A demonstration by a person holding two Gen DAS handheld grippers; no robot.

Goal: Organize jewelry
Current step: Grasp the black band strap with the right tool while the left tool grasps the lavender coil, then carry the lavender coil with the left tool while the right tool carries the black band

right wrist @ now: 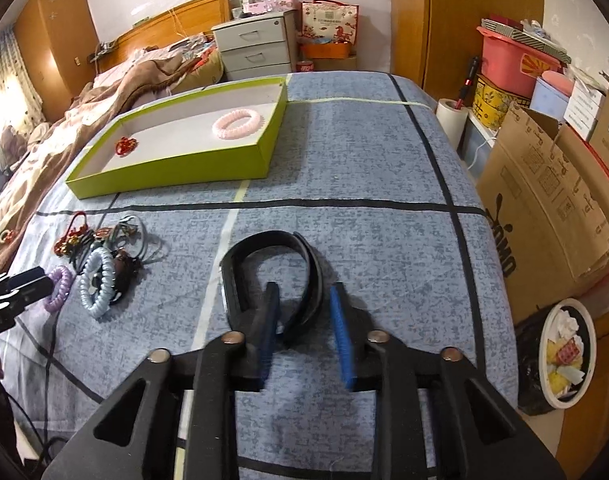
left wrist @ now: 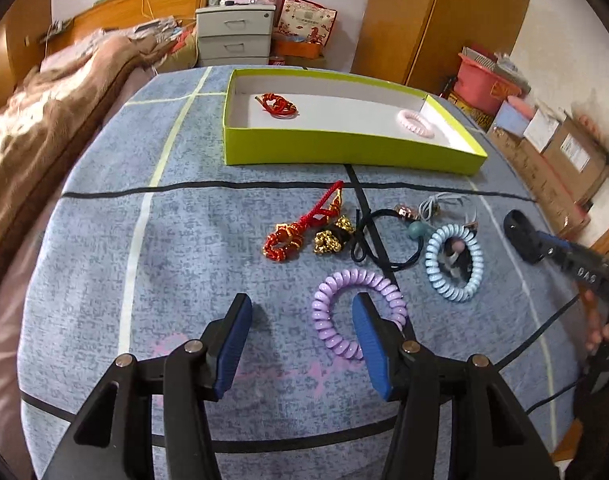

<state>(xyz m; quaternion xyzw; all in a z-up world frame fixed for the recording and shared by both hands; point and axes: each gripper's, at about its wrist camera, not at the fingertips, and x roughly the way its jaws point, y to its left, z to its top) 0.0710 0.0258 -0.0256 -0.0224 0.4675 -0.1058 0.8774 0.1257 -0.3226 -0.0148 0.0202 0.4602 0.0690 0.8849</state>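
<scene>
Left wrist view: our left gripper (left wrist: 302, 312) stands with its jaws wide apart and grips nothing; its right blue pad sits inside the loop of the purple coil hair tie (left wrist: 358, 312), the left pad over bare cloth. In the right wrist view our right gripper (right wrist: 304, 304) has its jaws narrowed about one side of the black headband (right wrist: 270, 272); the band's strip lies between the blue pads, but we cannot tell whether they press on it. The right tool's arm carries the letters "DAS" (left wrist: 586, 275); a cardboard carton (right wrist: 552, 196) beside the bed bears bold letters we cannot read fully. The jewelry lies on a bed under a blue-grey checked sheet (right wrist: 364, 168): a light blue coil tie (left wrist: 454, 262), a red knotted cord (left wrist: 292, 232), gold beads (left wrist: 330, 236) and black elastic bands (left wrist: 380, 240) form a cluster. Beyond them the green tray (left wrist: 344, 148) holds a pink coil tie (left wrist: 415, 122) and a red ornament (left wrist: 278, 105). Grey drawers (left wrist: 234, 34) and a wooden wardrobe (left wrist: 436, 16) stand behind.
</scene>
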